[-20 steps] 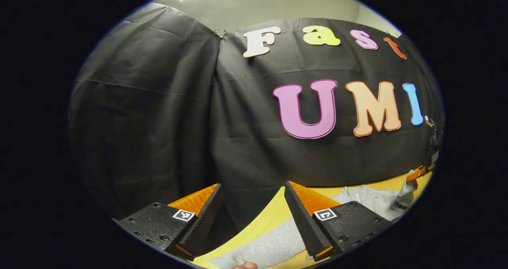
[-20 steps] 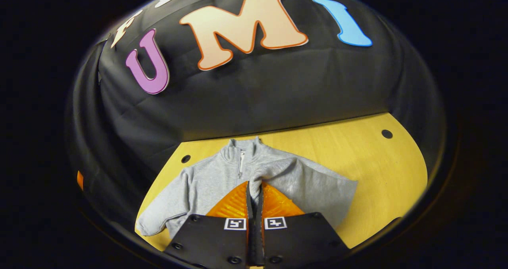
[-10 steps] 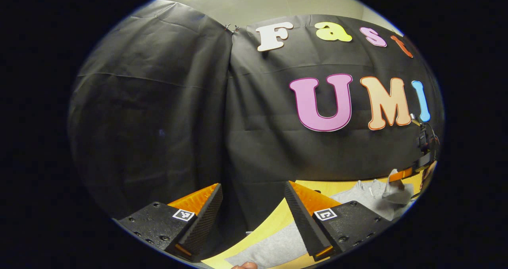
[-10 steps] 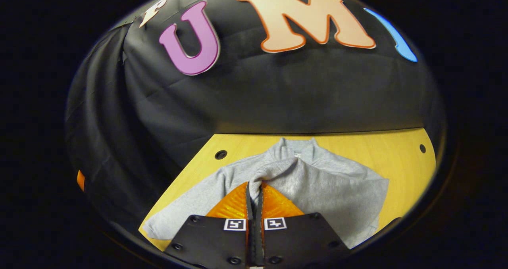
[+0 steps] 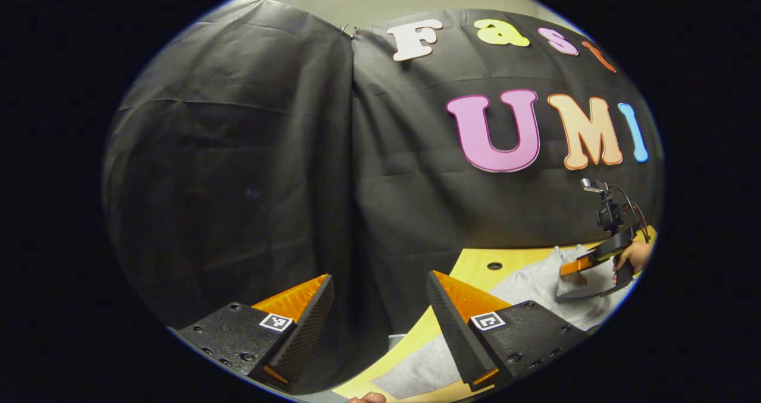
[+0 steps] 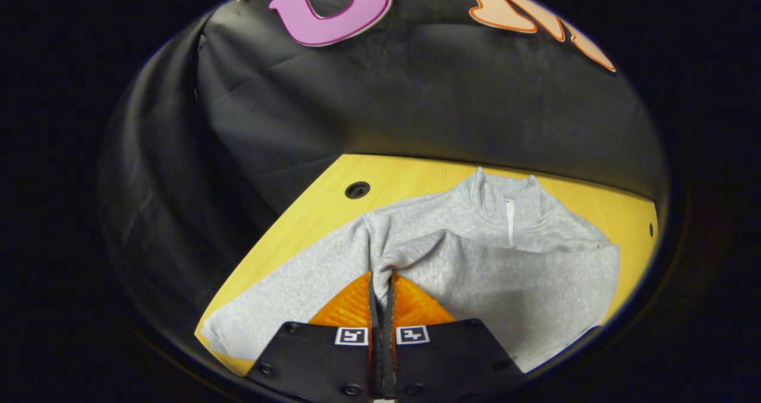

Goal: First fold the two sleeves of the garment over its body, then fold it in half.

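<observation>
The sweater [image 6: 475,272] lies flat on the table [image 6: 321,213], collar toward 12 o'clock. Right gripper [image 6: 380,290] pinches a sleeve [image 6: 505,278] folded across the chest; left gripper [image 5: 380,308] hovers level, spread.

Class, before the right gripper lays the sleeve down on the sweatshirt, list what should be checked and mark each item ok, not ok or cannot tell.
1. Right gripper shut on the sleeve: ok, both fingers pinch the cloth.
2. Sleeve lies across the grey sweatshirt body: ok, it crosses the chest below the collar.
3. Left gripper clear of the cloth: ok, open and holding nothing.
4. Other sleeve folded: not ok, it lies stretched out on the wooden table.
5. Sweatshirt flat, without creases under the fold: cannot tell.
</observation>
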The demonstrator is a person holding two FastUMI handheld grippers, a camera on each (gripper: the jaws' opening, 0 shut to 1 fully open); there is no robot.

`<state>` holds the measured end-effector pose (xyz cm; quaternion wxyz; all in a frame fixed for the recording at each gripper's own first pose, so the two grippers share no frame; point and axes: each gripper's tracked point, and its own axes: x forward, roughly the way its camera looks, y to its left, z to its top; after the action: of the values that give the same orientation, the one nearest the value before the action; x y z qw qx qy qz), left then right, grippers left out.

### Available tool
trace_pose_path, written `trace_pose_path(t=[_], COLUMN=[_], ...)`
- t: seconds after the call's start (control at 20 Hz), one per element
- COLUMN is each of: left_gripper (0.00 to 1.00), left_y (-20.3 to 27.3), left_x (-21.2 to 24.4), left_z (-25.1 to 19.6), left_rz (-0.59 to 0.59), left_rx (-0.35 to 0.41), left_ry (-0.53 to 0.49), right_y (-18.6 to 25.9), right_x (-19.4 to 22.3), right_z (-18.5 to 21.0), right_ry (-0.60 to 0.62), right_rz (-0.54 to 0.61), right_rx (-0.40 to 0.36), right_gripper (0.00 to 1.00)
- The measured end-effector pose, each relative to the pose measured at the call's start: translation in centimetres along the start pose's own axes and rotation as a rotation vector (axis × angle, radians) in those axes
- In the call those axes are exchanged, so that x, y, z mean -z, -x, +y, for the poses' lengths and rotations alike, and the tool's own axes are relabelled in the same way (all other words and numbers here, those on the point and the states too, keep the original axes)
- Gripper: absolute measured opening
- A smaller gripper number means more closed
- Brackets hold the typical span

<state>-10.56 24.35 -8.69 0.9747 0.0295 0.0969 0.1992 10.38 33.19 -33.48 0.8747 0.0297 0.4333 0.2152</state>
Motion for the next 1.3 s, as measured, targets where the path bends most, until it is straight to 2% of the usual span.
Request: trace_pose_path(t=[0.05, 0.15, 0.25, 0.3, 0.45, 0.5, 0.75, 0.95, 1.2, 1.3], left_gripper=[0.94, 0.92, 0.92, 0.94, 0.95, 0.93, 0.93, 0.93, 0.93, 0.97], left_y=[0.2, 0.1, 0.0, -0.1, -0.2, -0.2, 0.1, 0.6, 0.4, -0.3], left_x=[0.7, 2.3, 4.5, 5.8, 9.6, 11.0, 17.9, 22.5, 26.5, 26.2], left_z=[0.3, 0.5, 0.4, 0.3, -0.7, -1.1, -3.1, -4.1, -5.4, -5.6], left_rz=[0.013, 0.045, 0.090, 0.116, 0.204, 0.237, 0.394, 0.525, 0.670, 0.642], left_rx=[0.001, 0.005, 0.019, 0.030, 0.066, 0.075, 0.147, 0.155, 0.177, 0.175], left_ry=[-0.002, -0.010, -0.014, -0.011, 0.011, 0.013, 0.029, 0.075, 0.053, 0.049], right_y=[0.5, 1.0, 1.6, 2.3, 6.2, 7.3, 12.3, 15.4, 17.5, 18.4], right_x=[0.3, 0.2, -1.4, -3.0, -6.0, -6.7, -9.5, -9.6, -9.3, -9.2], right_z=[0.1, 1.1, 2.4, 2.7, 2.6, 2.6, 0.9, -2.6, -6.9, -8.3], right_ry=[-0.012, -0.044, -0.037, -0.016, 0.064, 0.077, 0.090, 0.085, 0.079, 0.070], right_rz=[0.019, 0.037, -0.034, -0.084, -0.227, -0.262, -0.386, -0.418, -0.421, -0.424], right_rx=[0.003, -0.030, -0.068, -0.073, -0.054, -0.053, -0.002, 0.050, 0.123, 0.144], right_gripper=[0.03, 0.11, 0.70, 1.00, 0.98, 0.98, 0.99, 0.99, 0.99, 0.99])
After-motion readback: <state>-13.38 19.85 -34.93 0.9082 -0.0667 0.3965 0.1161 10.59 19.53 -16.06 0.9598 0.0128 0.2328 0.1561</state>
